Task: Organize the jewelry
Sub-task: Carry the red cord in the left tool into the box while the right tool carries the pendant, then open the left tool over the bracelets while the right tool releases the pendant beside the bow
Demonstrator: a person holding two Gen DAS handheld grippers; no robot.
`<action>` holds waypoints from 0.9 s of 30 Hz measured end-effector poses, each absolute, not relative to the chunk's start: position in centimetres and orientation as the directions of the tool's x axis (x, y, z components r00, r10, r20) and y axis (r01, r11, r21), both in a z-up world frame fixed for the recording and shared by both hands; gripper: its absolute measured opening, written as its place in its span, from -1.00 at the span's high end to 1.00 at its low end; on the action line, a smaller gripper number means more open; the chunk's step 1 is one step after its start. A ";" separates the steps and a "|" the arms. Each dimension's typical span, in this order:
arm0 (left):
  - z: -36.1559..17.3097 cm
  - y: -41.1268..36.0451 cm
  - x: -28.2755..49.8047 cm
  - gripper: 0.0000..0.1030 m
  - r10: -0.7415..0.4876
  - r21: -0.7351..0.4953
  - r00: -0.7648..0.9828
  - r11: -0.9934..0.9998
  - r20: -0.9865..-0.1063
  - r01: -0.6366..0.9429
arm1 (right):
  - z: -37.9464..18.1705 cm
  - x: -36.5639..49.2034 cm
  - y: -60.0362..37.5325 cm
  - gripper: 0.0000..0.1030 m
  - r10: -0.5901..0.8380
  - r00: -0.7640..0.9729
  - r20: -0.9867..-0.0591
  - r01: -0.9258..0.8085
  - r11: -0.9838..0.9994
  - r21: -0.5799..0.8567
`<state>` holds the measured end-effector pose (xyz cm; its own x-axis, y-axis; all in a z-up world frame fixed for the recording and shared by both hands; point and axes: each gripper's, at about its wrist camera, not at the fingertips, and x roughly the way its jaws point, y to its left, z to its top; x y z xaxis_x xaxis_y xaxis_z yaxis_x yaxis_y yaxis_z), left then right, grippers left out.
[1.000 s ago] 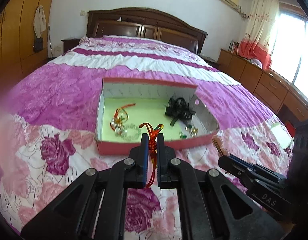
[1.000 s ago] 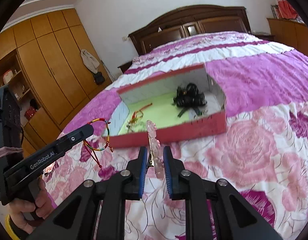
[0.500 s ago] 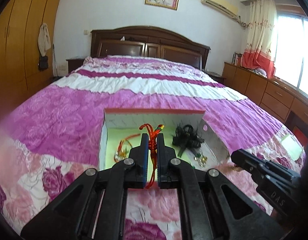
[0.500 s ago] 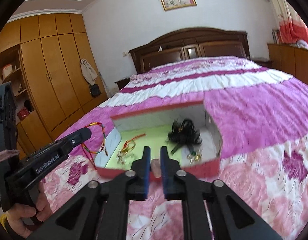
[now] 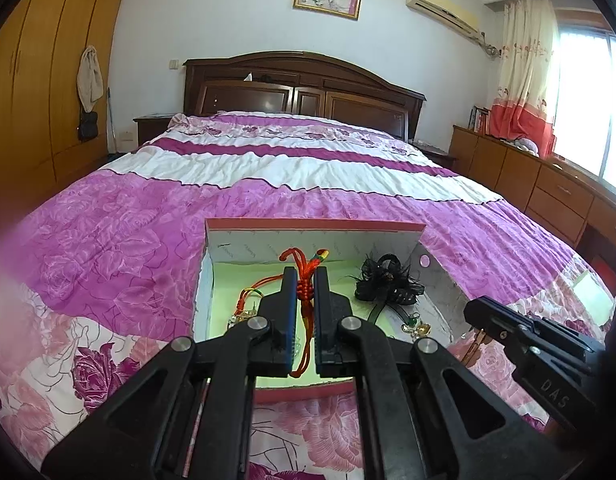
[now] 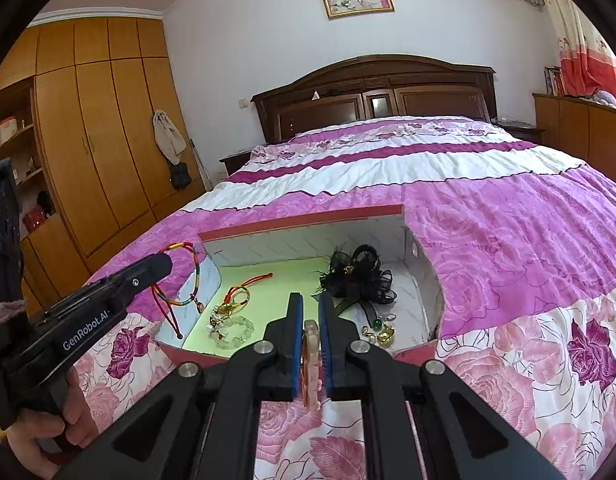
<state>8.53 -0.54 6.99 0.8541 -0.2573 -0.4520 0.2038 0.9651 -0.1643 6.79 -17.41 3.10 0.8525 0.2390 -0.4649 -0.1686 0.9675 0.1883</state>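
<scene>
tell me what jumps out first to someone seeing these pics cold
An open red-rimmed box on the pink rose bedspread, its green floor strewn with bracelets and a black hair bow. Over it, the left hand-held gripper pinches a red knotted cord, and the right hand-held gripper a pink bead bracelet.

Both grippers hold bracelets over open box on bed.
Right gripper (image 6: pixel 309 326) clamped on pink bead bracelet (image 6: pixel 310 356) above the box (image 6: pixel 304 220) near edge. Left gripper (image 6: pixel 164 266) at box's left wall, multicolour cord bracelet (image 6: pixel 184 276) dangling from its tip. Inside: pale bead bracelet (image 6: pixel 234 330) near-left corner, black bow (image 6: pixel 353 280) toward far-right, gold charms (image 6: pixel 377 330) near-right corner.
</scene>
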 end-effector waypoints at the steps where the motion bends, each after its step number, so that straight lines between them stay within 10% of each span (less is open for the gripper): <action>1: 7.0 -0.6 8.6 1.00 -0.258 -0.164 0.854 0.965 -0.452 0.204 | 3.2 6.8 -17.4 0.82 0.238 0.854 -0.462 -0.168 0.968 0.188; 27: 0.9 -1.7 14.8 0.99 -0.228 -0.173 0.793 0.972 -0.565 0.157 | -1.6 15.9 -17.4 0.81 0.198 0.817 -0.542 -0.123 0.978 0.171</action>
<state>14.85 -1.66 0.87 0.7930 -0.2282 -0.5648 0.1567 0.9724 -0.1729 15.86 -17.38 -1.56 0.8167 0.1980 -0.5420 -0.1235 0.9775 0.1710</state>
